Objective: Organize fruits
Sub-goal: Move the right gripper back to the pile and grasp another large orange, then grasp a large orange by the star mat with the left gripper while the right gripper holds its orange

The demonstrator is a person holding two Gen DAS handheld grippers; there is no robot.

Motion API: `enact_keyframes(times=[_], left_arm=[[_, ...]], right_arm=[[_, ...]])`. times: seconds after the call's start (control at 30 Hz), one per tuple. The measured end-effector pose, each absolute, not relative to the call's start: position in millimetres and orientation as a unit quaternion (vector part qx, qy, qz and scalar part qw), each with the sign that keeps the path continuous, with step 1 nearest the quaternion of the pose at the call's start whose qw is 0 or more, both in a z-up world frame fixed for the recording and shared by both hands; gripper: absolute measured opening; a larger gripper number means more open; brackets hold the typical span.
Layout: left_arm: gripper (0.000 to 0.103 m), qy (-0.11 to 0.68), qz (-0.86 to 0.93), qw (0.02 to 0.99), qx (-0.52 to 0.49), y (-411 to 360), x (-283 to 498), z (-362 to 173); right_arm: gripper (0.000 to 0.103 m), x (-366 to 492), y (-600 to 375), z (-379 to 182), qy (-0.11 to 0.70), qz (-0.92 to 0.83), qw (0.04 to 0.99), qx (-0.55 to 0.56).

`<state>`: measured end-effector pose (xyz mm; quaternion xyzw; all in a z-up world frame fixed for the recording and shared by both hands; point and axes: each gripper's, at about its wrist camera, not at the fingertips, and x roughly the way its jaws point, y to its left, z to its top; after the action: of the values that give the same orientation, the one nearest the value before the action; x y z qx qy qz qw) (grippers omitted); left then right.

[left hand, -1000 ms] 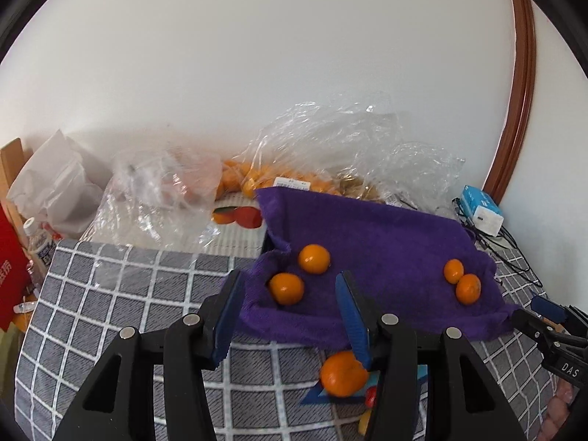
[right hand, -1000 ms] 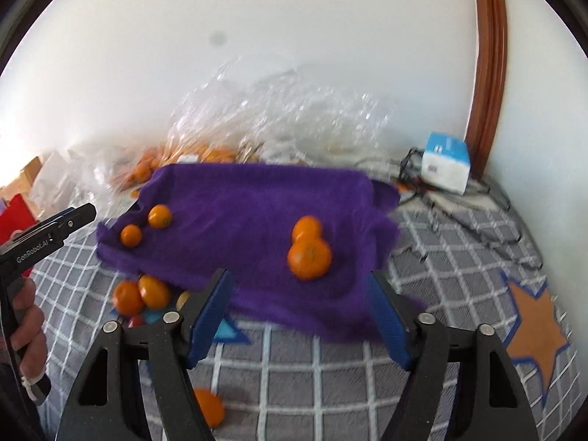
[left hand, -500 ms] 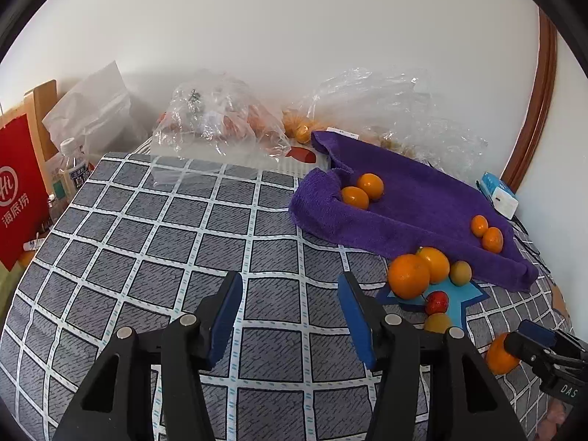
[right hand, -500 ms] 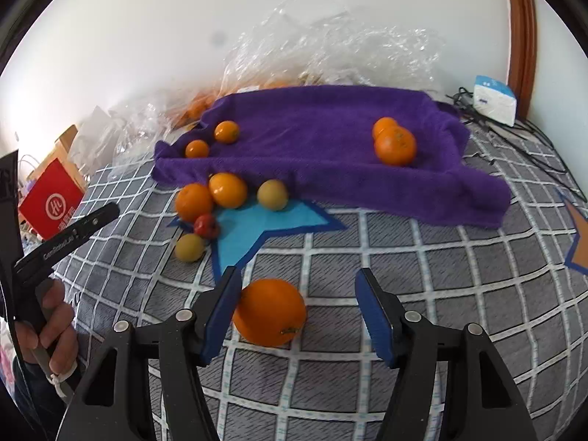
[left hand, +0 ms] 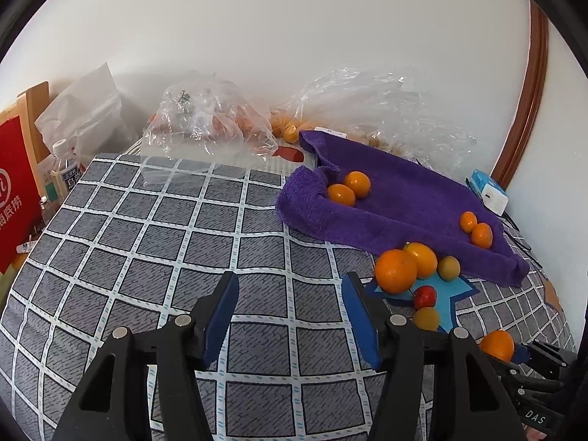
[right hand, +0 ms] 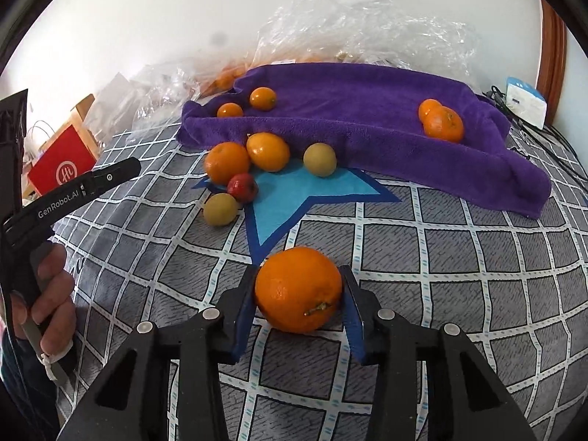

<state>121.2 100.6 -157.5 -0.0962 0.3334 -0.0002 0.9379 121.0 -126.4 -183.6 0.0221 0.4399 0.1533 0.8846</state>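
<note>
R gripper (right hand: 298, 292): I've got the jaws just closing in; both blue pads now press the big orange (right hand: 298, 289), one each side. Orange sits low on the checked cloth (right hand: 441, 257), stem end facing cam.
L gripper (left hand: 290, 314): jaws have just been opening, now about half apart, nothing btwn them. I see only bare checked cloth under it, well left of the fruit.
L hand (right hand: 51, 294): seen in R cam at far left, wrapped round the grip handle.
Loose fruit: on and by the blue star patch (right hand: 294, 198), just in front of the towel edge. 2 oranges (right hand: 227, 161) touching side by side, a green-yellow fruit (right hand: 319, 159) to their right, a small red fruit (right hand: 241, 188) below them, a yellow fruit (right hand: 220, 208) just beside the red one.
Towel (right hand: 349, 125): purple, crumpled, lying on the cloth near the wall.
On towel, left end: 2 small oranges (right hand: 262, 98), close together.
On towel, right end: 2 more oranges (right hand: 443, 124), touching, one partly behind the other.
Behind towel: clear plastic bags (left hand: 209, 125) against the wall, some w/ orange fruit inside; can't tell how many.
Far right: white-blue box (right hand: 525, 104) w/ cables by it.
Far left: red bag (left hand: 14, 191), bottle (left hand: 68, 171) off the cloth edge.
</note>
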Motion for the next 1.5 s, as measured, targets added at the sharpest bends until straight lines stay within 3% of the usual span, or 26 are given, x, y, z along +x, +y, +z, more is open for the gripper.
enact_keyframes(times=[0.43, 0.67, 1.07, 1.2, 1.5], left_arm=[[0.056, 0.422, -0.073, 0.900, -0.082, 69, 136, -167], [0.057, 0.409, -0.075, 0.907, -0.067, 40, 154, -146], [0.057, 0.443, -0.068, 0.889, -0.094, 18, 198, -173], [0.037, 0.427, -0.074, 0.896, -0.097, 19, 194, -172], [0.037, 0.431, -0.043, 0.895, -0.103, 62, 162, -161]], right_arm=[[0.042, 137, -206, -171, 0.408, 0.019, 0.913, 0.001], [0.042, 148, -218, -173, 0.400, 0.017, 0.916, 0.002], [0.042, 155, -234, -183, 0.418, 0.038, 0.905, 0.065], [0.042, 155, -234, -183, 0.417, 0.044, 0.905, 0.071], [0.042, 155, -235, -183, 0.417, 0.045, 0.905, 0.073]])
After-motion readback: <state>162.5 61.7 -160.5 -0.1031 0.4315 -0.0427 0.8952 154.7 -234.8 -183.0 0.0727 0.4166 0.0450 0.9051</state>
